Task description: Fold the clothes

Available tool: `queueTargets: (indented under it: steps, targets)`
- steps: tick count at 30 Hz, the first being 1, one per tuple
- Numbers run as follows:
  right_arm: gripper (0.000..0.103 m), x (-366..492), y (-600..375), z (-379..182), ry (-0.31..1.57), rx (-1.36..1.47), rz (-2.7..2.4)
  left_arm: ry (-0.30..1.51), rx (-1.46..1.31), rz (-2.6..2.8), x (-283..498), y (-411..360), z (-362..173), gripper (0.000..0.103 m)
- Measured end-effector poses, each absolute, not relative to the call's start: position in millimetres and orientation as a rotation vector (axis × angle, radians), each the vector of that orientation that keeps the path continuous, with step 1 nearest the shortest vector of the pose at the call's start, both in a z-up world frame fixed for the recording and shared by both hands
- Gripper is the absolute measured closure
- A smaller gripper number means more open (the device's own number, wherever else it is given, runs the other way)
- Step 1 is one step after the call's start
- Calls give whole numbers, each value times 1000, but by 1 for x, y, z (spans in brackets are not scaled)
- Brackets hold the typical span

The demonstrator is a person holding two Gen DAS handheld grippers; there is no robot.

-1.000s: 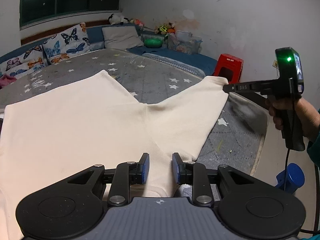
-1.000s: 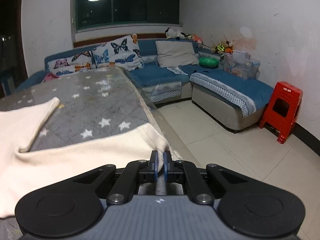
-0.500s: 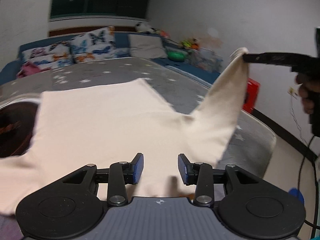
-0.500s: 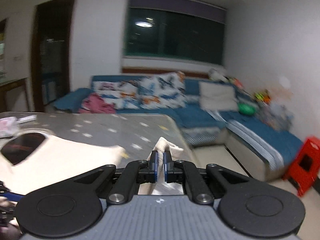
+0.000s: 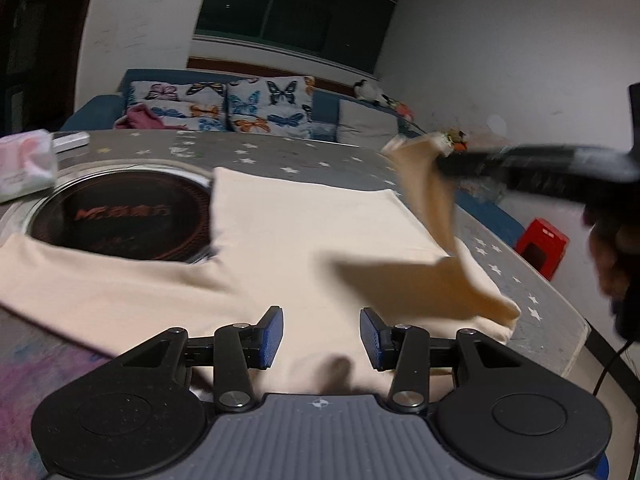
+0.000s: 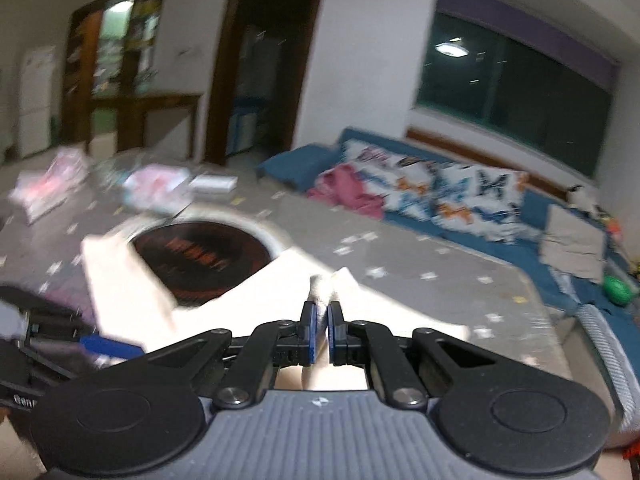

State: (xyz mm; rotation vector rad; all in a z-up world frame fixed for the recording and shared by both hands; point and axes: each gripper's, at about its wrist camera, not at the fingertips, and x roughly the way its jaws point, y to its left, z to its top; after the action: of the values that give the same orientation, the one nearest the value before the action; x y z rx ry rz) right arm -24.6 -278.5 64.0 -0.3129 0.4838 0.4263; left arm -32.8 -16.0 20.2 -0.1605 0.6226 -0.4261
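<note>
A cream garment (image 5: 304, 240) lies spread on the grey star-patterned table (image 5: 320, 156). My left gripper (image 5: 322, 332) is open, low over the garment's near edge, holding nothing. My right gripper (image 6: 322, 314) is shut on the end of one garment leg (image 6: 322, 286). In the left wrist view that right gripper (image 5: 444, 158) holds the leg (image 5: 436, 204) raised above the table, over the rest of the garment. In the right wrist view the garment (image 6: 128, 292) lies below, and the left gripper (image 6: 108, 346) shows blurred at the lower left.
A round black induction hob (image 5: 120, 212) is set in the table beside the garment. A pink and white packet (image 5: 24, 164) lies at the far left. A blue sofa with butterfly cushions (image 5: 240, 108) stands behind. A red stool (image 5: 542, 240) stands on the floor at right.
My right gripper has lifted the leg end off the table and swung it left over the garment. My left gripper has opened wider and turned left.
</note>
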Motion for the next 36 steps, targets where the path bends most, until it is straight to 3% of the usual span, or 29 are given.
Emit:
queueTargets:
  steps: [6, 12, 14, 25, 27, 29, 31, 36]
  targets:
    - [98, -32, -236, 20, 574, -357, 549, 629, -189, -394, -37, -3, 15, 57]
    - [85, -53, -242, 14, 590, -358, 596, 623, -176, -384, -34, -4, 17, 57]
    - [80, -61, -258, 19, 579, -347, 568, 612, -171, -379, -33, -6, 19, 57]
    - [75, -78, -368, 0, 691, -207, 307, 644, -85, -407, -11, -41, 14, 60]
    - [70, -87, -379, -4, 692, -193, 297, 655, -72, -402, -9, -45, 11, 66]
    - [69, -91, -383, -7, 697, -182, 289, 666, -55, -403, -7, -49, 8, 81]
    - [68, -93, -386, -10, 697, -172, 287, 673, -35, -401, -6, -53, 6, 88]
    - [61, -98, -390, -15, 683, -165, 280, 626, 25, -394, -10, -64, 21, 94]
